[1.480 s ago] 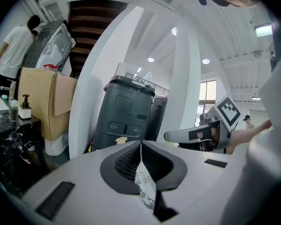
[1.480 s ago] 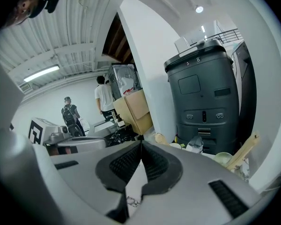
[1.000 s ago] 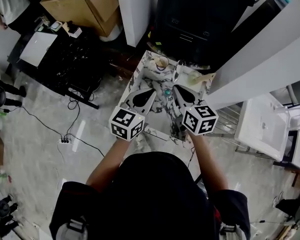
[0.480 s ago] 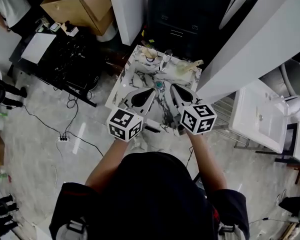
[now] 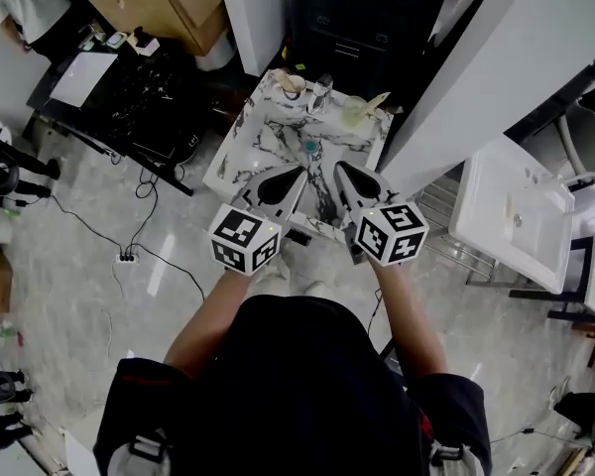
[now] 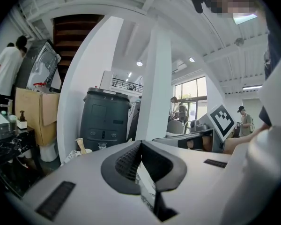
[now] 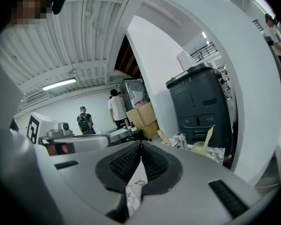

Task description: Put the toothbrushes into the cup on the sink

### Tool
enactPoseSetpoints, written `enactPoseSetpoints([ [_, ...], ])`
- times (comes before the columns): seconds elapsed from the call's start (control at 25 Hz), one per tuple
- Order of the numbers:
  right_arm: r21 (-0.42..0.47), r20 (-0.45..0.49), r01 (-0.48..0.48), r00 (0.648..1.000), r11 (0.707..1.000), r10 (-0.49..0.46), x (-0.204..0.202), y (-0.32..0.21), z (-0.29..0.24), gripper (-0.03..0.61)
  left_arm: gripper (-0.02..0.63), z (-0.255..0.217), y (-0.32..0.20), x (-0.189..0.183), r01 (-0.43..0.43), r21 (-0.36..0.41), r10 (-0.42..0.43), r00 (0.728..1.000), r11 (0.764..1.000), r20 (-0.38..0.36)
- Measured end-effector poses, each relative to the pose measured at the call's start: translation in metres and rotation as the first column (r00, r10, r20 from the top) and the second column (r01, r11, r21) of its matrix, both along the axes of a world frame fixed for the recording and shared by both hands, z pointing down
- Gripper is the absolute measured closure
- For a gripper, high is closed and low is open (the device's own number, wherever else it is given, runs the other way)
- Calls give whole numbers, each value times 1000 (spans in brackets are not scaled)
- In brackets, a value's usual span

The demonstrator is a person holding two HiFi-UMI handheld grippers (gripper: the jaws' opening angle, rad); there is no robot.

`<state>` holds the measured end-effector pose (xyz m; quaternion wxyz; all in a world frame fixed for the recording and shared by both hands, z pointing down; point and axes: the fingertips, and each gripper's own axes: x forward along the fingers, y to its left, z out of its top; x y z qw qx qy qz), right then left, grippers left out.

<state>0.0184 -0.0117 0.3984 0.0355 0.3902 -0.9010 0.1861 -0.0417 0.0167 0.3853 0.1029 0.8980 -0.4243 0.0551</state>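
Observation:
A marble-patterned sink (image 5: pixel 268 142) stands in front of me in the head view, with a drain (image 5: pixel 309 147) in its basin. At its back rim are a tan cup (image 5: pixel 294 85), a faucet (image 5: pixel 323 92) and a pale green cup (image 5: pixel 354 113) with a beige stick leaning out of it (image 5: pixel 378 100). The green cup (image 7: pixel 200 147) also shows in the right gripper view. My left gripper (image 5: pixel 300 172) and right gripper (image 5: pixel 338 167) hover side by side over the sink's near half. Both are shut and hold nothing. I cannot make out single toothbrushes.
A dark bin (image 5: pixel 362 18) stands behind the sink and a white pillar (image 5: pixel 476 77) rises to its right. A cardboard box (image 5: pixel 164 3) and a black table (image 5: pixel 129 92) are at the left, cables (image 5: pixel 129 256) cross the floor, and a white basin (image 5: pixel 511 221) sits at the right.
The sink now sits higher and further left in the head view. Both grippers have stayed shut and side by side, a little nearer the sink's front edge.

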Motion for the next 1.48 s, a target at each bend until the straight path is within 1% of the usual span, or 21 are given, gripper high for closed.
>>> enactPoseSetpoints([
  [0.28, 17, 19, 10, 1000, 1000, -11, 13, 23, -1, 543, 599, -2, 23, 10, 21, 10, -21, 1000, 1000, 19],
  [0.52, 30, 9, 24, 1000, 999, -24, 11, 34, -3, 543, 598, -4, 34, 10, 25, 13, -25, 1000, 1000, 16],
  [0.72, 41, 4, 26, 1000, 999, -26, 4, 36, -5, 543, 598, -1, 37, 4, 25, 10, -25, 1000, 1000, 12],
  [1.04, 30, 2, 3, 1000, 1000, -3, -7, 39, -4, 543, 598, -5, 41, -12, 21, 7, -21, 1000, 1000, 0],
  [1.28, 18, -13, -20, 1000, 1000, 21, -8, 36, -3, 543, 598, -5, 40, -16, 10, 4, -9, 1000, 1000, -4],
  [1.48, 15, -18, -21, 1000, 1000, 22, -14, 37, -2, 543, 598, -5, 40, -25, 9, 2, -9, 1000, 1000, -6],
])
